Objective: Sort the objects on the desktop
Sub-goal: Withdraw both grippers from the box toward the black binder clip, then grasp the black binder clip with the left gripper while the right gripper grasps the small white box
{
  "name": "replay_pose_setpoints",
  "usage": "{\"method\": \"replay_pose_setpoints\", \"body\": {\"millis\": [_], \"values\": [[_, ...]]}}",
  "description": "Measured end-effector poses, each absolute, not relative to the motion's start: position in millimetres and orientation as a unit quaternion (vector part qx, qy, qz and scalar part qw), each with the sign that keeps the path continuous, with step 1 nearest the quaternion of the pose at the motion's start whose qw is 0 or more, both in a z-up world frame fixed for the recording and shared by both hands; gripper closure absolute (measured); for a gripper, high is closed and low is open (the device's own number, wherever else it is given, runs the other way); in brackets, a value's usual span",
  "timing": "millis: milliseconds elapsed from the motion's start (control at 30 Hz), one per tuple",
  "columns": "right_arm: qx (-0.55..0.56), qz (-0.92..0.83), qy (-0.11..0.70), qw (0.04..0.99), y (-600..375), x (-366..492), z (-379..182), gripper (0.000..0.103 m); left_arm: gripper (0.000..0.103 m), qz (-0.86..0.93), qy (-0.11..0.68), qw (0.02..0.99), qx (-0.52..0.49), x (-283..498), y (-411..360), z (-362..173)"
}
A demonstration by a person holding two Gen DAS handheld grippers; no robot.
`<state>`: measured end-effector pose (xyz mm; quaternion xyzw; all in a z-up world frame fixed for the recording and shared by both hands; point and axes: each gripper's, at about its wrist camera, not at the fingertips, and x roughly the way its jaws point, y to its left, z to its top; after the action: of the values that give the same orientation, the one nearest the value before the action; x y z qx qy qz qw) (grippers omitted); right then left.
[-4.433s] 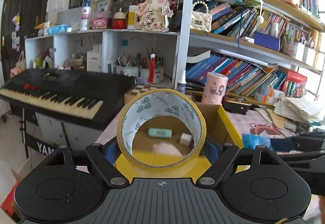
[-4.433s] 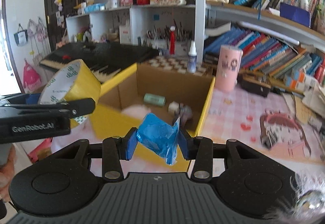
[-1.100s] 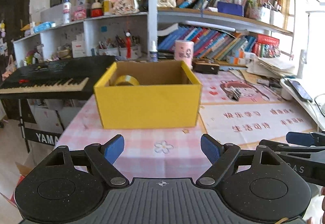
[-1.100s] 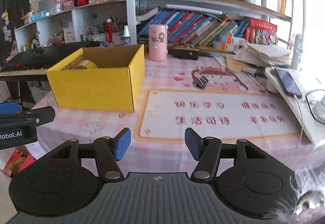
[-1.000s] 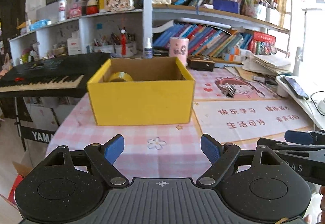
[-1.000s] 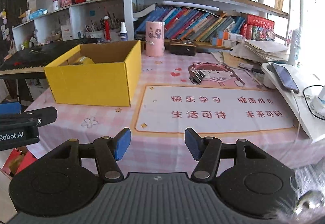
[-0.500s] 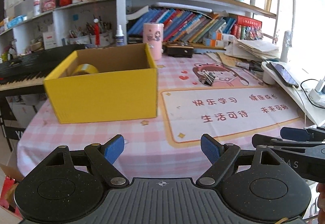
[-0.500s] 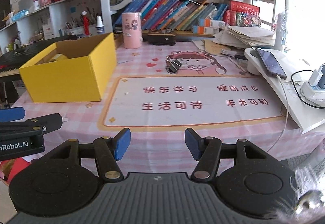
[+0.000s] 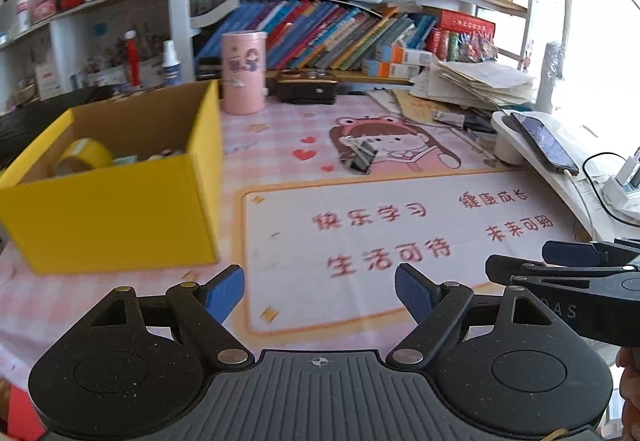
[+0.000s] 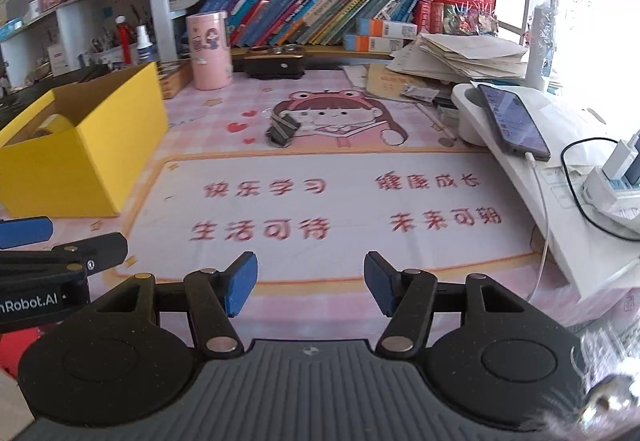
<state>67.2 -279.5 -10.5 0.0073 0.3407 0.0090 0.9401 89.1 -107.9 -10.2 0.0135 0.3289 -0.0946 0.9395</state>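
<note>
A yellow cardboard box point(image 9: 108, 209) point(image 10: 76, 169) stands at the left of the desk, with a roll of yellow tape point(image 9: 86, 155) and small items inside. A black binder clip point(image 9: 358, 161) point(image 10: 283, 131) lies on the cartoon girl printed on the pink desk mat point(image 9: 400, 233) point(image 10: 340, 209). My left gripper point(image 9: 319, 295) hovers open and empty over the mat's near left corner. Over the mat's front edge my right gripper point(image 10: 310, 287) is also open with nothing between its fingers. Each gripper shows at the edge of the other's view.
A pink cylindrical tin point(image 9: 244, 73) and a small dark box point(image 9: 306, 91) stand behind the mat. A white stand with a phone point(image 10: 508, 119) and cable, a charger point(image 10: 616, 177), and stacked papers point(image 10: 460, 57) fill the right. Bookshelves rise behind.
Both grippers, which earlier dropped the tape roll and a blue wrapper into the box, have swung right, away from the box toward the mat. Their jaws have stayed open and empty.
</note>
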Motion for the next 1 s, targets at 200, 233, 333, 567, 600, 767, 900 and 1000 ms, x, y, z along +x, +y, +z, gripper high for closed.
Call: {"method": "replay_pose_setpoints", "body": {"millis": [200, 233, 333, 567, 600, 767, 900, 1000], "values": [[0.024, 0.0, 0.345, 0.938, -311, 101, -14, 0.046, 0.019, -0.094, 0.329, 0.94, 0.016, 125, -135, -11], [0.024, 0.001, 0.345, 0.938, -316, 106, -14, 0.046, 0.019, -0.092, 0.328, 0.94, 0.015, 130, -139, -11], [0.024, 0.005, 0.344, 0.939, -329, 122, -14, 0.046, 0.019, -0.087, 0.326, 0.941, 0.01, 146, -149, -12], [0.029, 0.014, 0.341, 0.94, -353, 162, -14, 0.046, 0.021, -0.085, 0.312, 0.946, 0.013, 184, -177, -18], [0.03, 0.016, 0.339, 0.94, -356, 169, -14, 0.046, 0.021, -0.085, 0.31, 0.947, 0.011, 190, -180, -19], [0.032, 0.023, 0.333, 0.942, -368, 196, -13, 0.046, 0.021, -0.081, 0.302, 0.95, 0.004, 224, -196, -27], [0.035, 0.023, 0.33, 0.943, -378, 217, -14, 0.046, 0.023, -0.08, 0.31, 0.947, 0.014, 257, -207, -40], [0.036, 0.023, 0.33, 0.943, -384, 231, -13, 0.046, 0.025, -0.078, 0.319, 0.945, 0.007, 277, -210, -49]]}}
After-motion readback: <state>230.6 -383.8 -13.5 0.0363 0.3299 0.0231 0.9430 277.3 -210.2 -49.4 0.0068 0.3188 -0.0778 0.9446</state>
